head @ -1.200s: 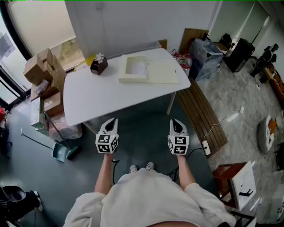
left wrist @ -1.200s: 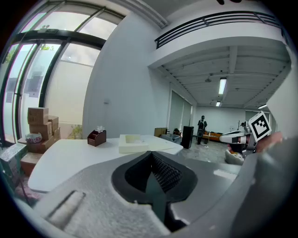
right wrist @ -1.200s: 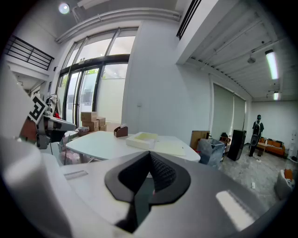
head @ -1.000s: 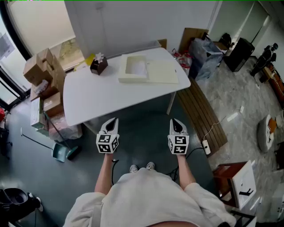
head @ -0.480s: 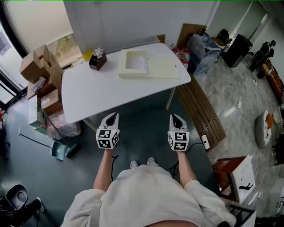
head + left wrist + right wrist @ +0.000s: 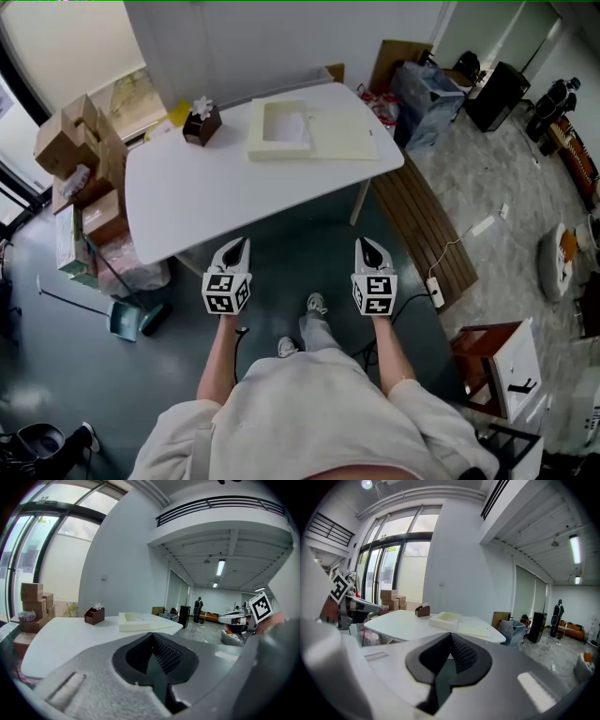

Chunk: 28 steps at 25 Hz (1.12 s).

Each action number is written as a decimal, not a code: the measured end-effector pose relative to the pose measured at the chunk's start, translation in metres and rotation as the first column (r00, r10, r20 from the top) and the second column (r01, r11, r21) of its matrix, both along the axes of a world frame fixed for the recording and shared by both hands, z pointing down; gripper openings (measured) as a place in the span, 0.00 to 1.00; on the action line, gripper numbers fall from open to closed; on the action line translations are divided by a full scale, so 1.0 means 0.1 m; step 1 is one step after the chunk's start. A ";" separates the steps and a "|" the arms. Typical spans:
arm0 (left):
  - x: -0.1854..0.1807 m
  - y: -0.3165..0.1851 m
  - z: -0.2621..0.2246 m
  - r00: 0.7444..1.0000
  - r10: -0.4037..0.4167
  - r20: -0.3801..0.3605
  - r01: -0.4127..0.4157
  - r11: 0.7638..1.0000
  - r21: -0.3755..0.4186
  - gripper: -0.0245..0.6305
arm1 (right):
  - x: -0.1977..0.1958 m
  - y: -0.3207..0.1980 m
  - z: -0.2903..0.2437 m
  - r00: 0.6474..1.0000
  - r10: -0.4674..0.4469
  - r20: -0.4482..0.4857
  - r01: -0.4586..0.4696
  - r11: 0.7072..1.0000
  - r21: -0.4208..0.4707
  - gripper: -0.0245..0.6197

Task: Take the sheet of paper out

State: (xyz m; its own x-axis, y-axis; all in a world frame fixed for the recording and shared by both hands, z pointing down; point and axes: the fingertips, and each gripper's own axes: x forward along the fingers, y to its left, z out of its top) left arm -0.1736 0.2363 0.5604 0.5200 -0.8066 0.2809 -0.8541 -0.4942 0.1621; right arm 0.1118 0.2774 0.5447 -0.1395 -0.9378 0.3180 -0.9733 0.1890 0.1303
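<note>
Both grippers, the left gripper (image 6: 240,246) and the right gripper (image 6: 367,247), are pressed together with nothing between their jaws, held side by side short of the white table (image 6: 216,197). Since a second ago the person has stepped forward, with one shoe (image 6: 317,305) now ahead. The sheet of paper (image 6: 289,134) lies in the open cream box (image 6: 267,151) on the table's far side, well apart from both.

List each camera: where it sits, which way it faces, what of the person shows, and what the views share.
Head view: on the head, looking steeply down at the white table; arms, torso, left gripper and right gripper show.
Left gripper view: on that gripper, facing across the table; its shut jaws, the right gripper's cube.
Right gripper view: likewise; its shut jaws, the left gripper's cube.
Shared by all: cream box, tissue box.
</note>
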 end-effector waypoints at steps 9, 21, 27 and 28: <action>-0.04 -0.76 0.07 0.998 -0.056 0.010 0.056 0.998 -0.005 0.04 | 0.07 -0.79 0.15 1.000 -0.025 0.016 0.025 1.000 -0.016 0.04; 0.23 -1.93 -0.09 0.992 -0.123 0.034 0.122 0.992 0.006 0.04 | 0.30 -2.19 0.03 0.994 -0.102 0.041 0.102 0.995 0.001 0.04; 0.33 -2.44 -0.14 0.986 -0.161 0.045 0.160 0.987 0.017 0.04 | 0.43 -2.78 0.06 0.990 -0.133 0.050 0.133 0.991 0.009 0.04; 0.35 -2.51 -0.14 0.985 -0.166 0.046 0.165 0.986 0.019 0.04 | 0.45 -2.86 0.06 0.989 -0.139 0.051 0.138 0.990 0.008 0.04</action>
State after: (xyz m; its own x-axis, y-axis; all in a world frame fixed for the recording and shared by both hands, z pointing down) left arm -0.1381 -0.0142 0.5463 0.3651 -0.8848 0.2896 -0.9310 -0.3472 0.1129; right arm 0.1567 -0.0084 0.5508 -0.2841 -0.9098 0.3026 -0.9432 0.3219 0.0822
